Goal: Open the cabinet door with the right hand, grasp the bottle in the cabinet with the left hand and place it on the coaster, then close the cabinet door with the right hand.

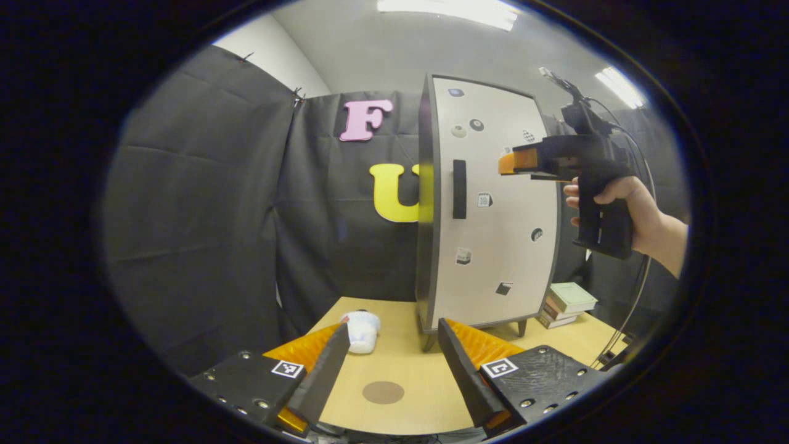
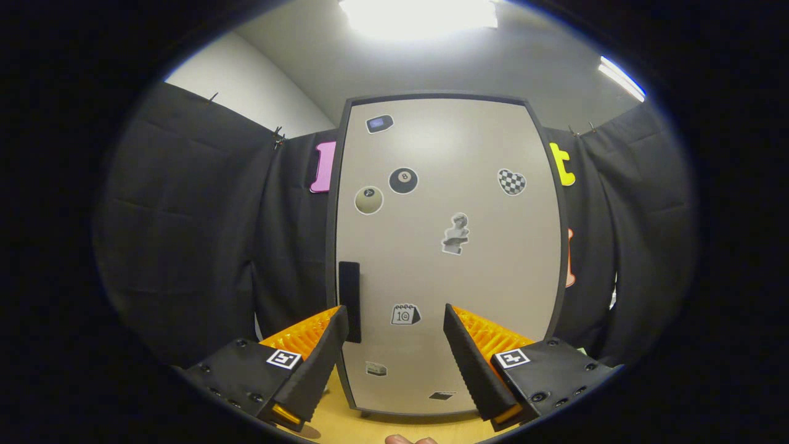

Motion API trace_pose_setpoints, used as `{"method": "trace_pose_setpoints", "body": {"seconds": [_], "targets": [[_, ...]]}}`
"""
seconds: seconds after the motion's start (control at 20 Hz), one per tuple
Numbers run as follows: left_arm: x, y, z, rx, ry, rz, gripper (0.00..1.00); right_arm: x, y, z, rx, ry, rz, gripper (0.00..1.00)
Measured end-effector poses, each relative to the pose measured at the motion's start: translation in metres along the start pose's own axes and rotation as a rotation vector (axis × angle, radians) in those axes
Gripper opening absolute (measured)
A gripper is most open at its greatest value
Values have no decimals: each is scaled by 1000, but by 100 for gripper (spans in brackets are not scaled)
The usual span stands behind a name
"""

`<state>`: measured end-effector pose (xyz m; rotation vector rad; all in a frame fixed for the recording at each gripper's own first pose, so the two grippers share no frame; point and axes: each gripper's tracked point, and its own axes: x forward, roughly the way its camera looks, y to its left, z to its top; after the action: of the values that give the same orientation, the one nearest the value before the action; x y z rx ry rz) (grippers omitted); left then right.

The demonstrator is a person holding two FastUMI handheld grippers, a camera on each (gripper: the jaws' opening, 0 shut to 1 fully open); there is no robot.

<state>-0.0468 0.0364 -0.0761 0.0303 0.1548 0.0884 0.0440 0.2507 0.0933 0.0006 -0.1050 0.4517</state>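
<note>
Cabinet door [image 2: 450,259] shut, facing spread right gripper [image 2: 394,354].

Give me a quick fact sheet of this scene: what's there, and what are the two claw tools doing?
cabinet door: closed, stickers on it
door handle: dark vertical bar at the door's left edge
right gripper: open, facing the door, holding nothing
left gripper: open, above the table, holding nothing
coaster: round, brown, bare
books: stacked beside the cabinet
bottle: hidden

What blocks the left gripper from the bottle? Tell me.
The closed cabinet door does: the bottle would be behind it, unseen. The right gripper is held near the door, open, right of the handle; the left gripper waits open over the table.
</note>
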Motion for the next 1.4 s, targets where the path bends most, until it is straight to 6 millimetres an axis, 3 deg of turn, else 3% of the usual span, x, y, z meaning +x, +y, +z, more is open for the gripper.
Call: {"method": "trace_pose_setpoints", "body": {"seconds": [0.3, 0.55, 0.6, 0.65, 0.7, 0.75, 0.9, 1.0, 1.25, 1.3, 1.4], "targets": [[-3, 34, -9, -38, 20, 74, 87, 46, 33, 5, 28, 0, 27, 98], [-5, 61, -21, -67, 49, 134, 88, 87, 40, -14, -3, 60, -16, 98], [-5, 68, -24, -76, 58, 145, 87, 94, 40, -18, -24, 73, -26, 94], [-5, 74, -26, -84, 68, 154, 87, 98, 38, -22, -42, 82, -41, 98], [-6, 77, -27, -89, 71, 159, 87, 103, 38, -24, -55, 85, -49, 95], [-8, 80, -24, -92, 61, 164, 87, 107, 33, -29, -61, 95, -68, 99], [-13, 91, -21, -90, 52, 192, 87, 116, 29, -40, -15, 146, -87, 98], [-16, 96, -21, -93, 53, 208, 87, 120, 31, -44, 22, 168, -70, 92], [-16, 90, -23, -132, 53, 193, 87, 123, 47, -50, 51, 199, -55, 35], [-18, 89, -23, -135, 52, 191, 87, 123, 46, -50, 57, 206, -65, 37], [-20, 85, -24, -135, 55, 188, 87, 122, 47, -52, 91, 220, -71, 33]]}}
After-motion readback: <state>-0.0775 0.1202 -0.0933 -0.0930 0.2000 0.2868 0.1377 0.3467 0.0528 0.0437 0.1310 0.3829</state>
